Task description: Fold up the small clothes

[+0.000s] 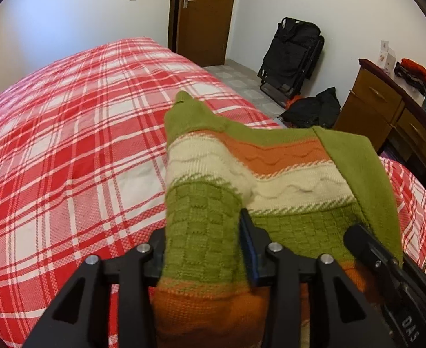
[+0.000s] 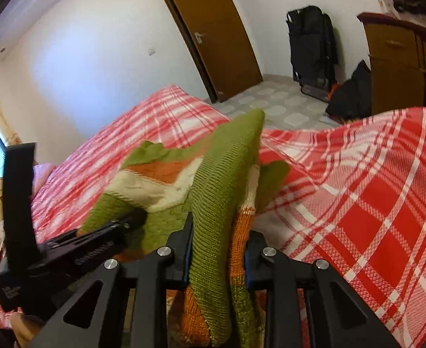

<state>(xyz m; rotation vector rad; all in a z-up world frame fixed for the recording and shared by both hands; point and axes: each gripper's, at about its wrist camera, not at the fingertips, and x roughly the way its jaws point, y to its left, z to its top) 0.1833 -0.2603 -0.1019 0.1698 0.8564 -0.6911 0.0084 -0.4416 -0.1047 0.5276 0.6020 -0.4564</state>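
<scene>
A small knitted sweater with green, cream and orange bands is held above a bed with a red and white plaid cover. My left gripper is shut on the sweater's green checked hem part, which bunches between the fingers. My right gripper is shut on another fold of the sweater, green and orange knit. The right gripper also shows in the left wrist view at the sweater's right edge. The left gripper shows in the right wrist view at the left.
The plaid bed fills the foreground. Beyond it is tiled floor, a brown door, a folded black chair, a black bag on the floor and a wooden dresser with items on top.
</scene>
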